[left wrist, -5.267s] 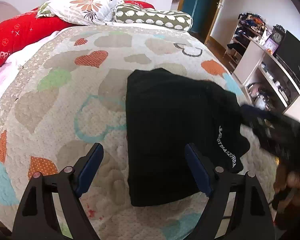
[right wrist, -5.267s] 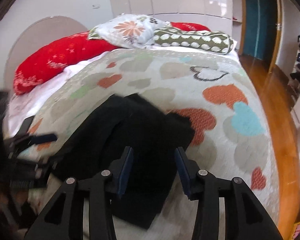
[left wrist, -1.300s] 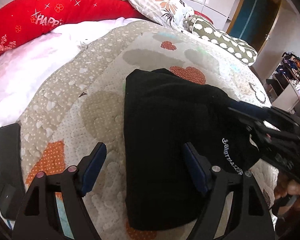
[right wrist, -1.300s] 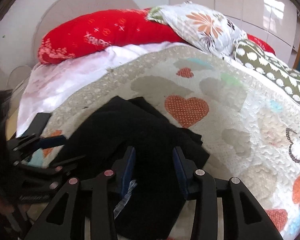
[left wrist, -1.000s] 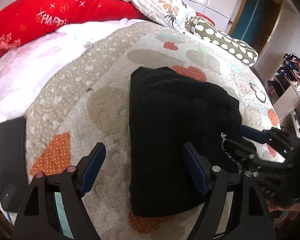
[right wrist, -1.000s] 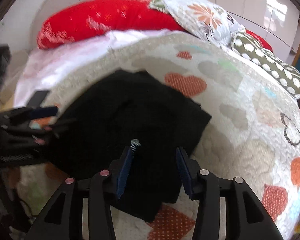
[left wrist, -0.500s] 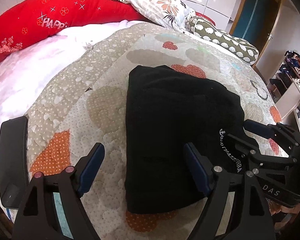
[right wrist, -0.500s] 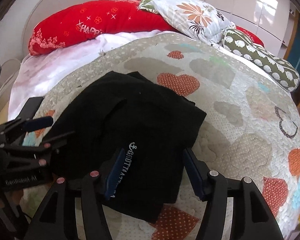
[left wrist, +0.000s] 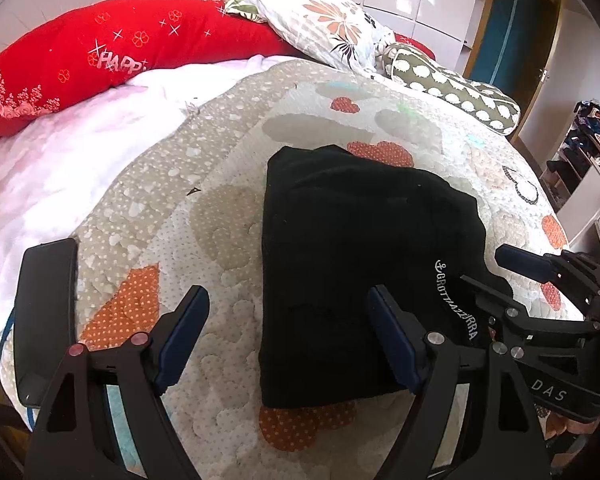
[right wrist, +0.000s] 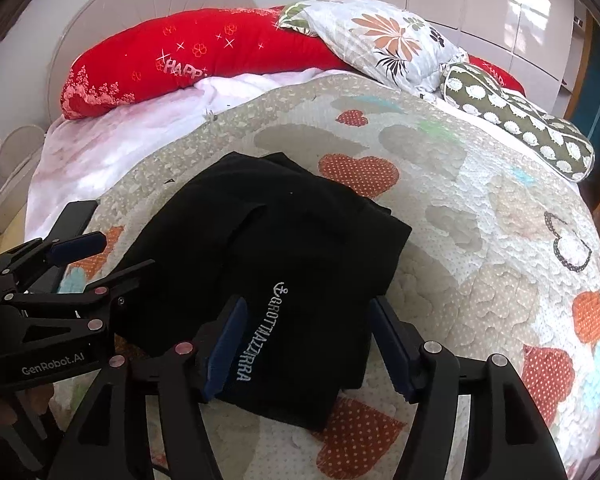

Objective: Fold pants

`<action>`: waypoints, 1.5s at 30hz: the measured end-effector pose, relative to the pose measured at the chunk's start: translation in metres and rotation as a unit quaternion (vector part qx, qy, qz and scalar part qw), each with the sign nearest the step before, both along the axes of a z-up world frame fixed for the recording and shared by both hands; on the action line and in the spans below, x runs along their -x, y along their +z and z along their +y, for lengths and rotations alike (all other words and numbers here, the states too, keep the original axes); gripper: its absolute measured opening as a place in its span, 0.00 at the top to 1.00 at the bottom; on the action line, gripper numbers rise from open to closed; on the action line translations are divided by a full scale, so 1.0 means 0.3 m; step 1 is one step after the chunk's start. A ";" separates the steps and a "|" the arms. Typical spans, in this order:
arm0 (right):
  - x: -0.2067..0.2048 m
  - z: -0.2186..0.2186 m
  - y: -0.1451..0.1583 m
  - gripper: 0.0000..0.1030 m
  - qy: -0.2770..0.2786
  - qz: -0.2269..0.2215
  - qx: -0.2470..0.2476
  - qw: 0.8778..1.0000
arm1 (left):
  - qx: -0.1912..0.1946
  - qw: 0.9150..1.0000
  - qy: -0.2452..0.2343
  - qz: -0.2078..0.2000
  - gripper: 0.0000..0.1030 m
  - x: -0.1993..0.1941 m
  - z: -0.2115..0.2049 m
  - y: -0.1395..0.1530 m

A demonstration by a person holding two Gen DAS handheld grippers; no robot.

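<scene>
The black pants (left wrist: pixel 356 248) lie folded into a compact rectangle on the heart-patterned quilt (left wrist: pixel 236 168), white lettering along their near right edge. They also show in the right wrist view (right wrist: pixel 268 248). My left gripper (left wrist: pixel 288 320) is open and empty, hovering over the pants' near left edge. My right gripper (right wrist: pixel 304 332) is open and empty, above the pants' near corner by the lettering. Each gripper appears in the other's view: the right one (left wrist: pixel 496 276) at the right, the left one (right wrist: pixel 112 252) at the left.
A red bolster (left wrist: pixel 100 60), a floral pillow (left wrist: pixel 332 28) and a green dotted bolster (left wrist: pixel 456 92) lie at the head of the bed. A black flat device (left wrist: pixel 44 312) rests on the quilt's near left edge. Shelves (left wrist: pixel 592 168) stand at the right.
My right gripper let go of the pants' edge and opened wider. Both grippers drew back a little from the folded pants, which stay flat on the quilt.
</scene>
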State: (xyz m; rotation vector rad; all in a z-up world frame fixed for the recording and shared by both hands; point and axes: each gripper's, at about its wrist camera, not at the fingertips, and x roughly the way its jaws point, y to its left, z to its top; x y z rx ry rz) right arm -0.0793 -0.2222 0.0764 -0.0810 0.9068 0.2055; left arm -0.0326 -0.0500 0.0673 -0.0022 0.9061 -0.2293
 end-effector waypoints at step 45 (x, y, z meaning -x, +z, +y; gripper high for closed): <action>0.167 -0.009 0.063 0.26 -0.015 -0.028 -0.036 0.999 | 0.000 0.999 0.013 -0.034 0.21 0.137 0.011 0.077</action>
